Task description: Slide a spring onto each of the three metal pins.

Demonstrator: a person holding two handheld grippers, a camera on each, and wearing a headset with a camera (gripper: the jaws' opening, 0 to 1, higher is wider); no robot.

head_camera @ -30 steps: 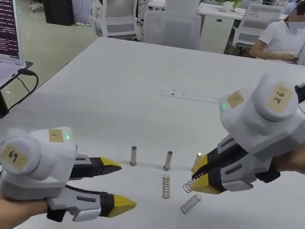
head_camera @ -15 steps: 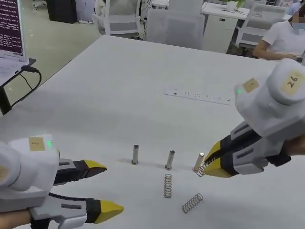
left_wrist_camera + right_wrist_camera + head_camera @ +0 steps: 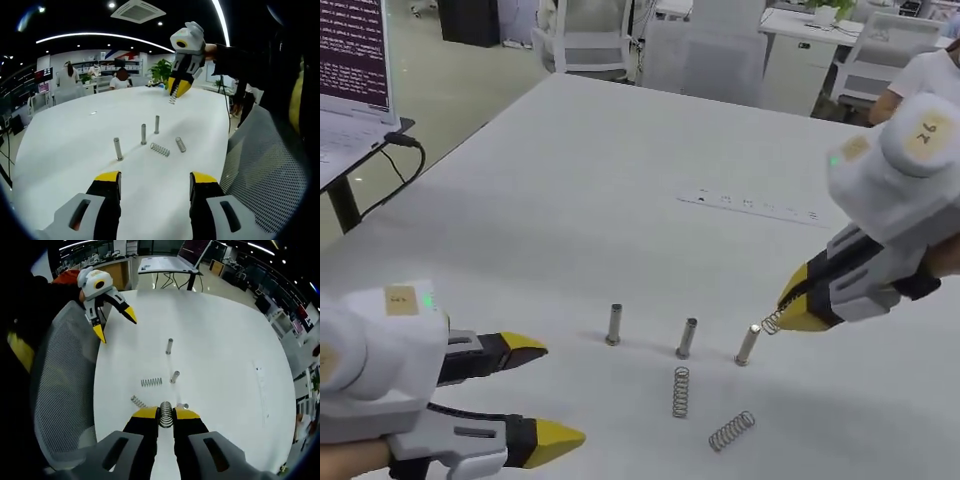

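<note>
Left gripper [image 3: 555,392] low at bottom left, jaws apart, nothing between. Two loose springs [image 3: 681,391] lay flat lower centre, just before three pins [image 3: 687,338], upright in row. Right gripper [image 3: 792,318] at right, jaws clamped on third spring [image 3: 772,321], free end just above rightmost pin [image 3: 748,344]; touching or not, couldn't tell. Beyond pins, table [image 3: 570,180] ran bare to power strip [image 3: 750,207], far edge near top. Right gripper view added mesh chair back [image 3: 60,390] at table's near edge.
</note>
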